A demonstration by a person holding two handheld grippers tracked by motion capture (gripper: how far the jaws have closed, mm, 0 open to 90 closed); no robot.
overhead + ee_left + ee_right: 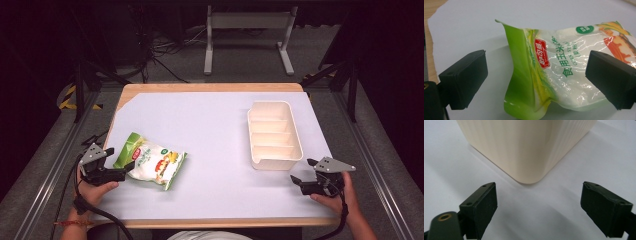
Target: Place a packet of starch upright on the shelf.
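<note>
Person's hands come in at the near edge of the table (210,89), one gripper each. Left hand (95,189) at near left holds the left gripper (118,161), grey three-cornered plate on top, cable trailing back toward the near edge. Its jaws stand wide apart, nothing pinched. In the left gripper view the two black pads sit on either side of the starch bag (564,67); the bag's green end lies in the gap between them, and the right pad overlaps the clear front of the bag. Cannot tell if that pad touches it; no squeeze or dent shows.

Starch bag (152,161) lies flat on the white sheet (210,130) at near left, just right of the left gripper. Green edges, clear window with white powder inside, red label, green print. Its long axis runs from far left to near right.

Right hand (336,196) at near right holds the right gripper (303,171), also with a grey plate. Jaws spread open, nothing between them. The right gripper view looks at a rounded near corner of the cream tray (529,147), which stands just beyond the pads, apart from them, on bare white sheet.

Cream tray (275,161) sits right of centre, long side running near to far, split into four compartments by cross walls. Bag and tray are well apart.

Far side: a strip of wooden tabletop beyond the sheet, then a grey metal stand (247,37) on the floor.
</note>
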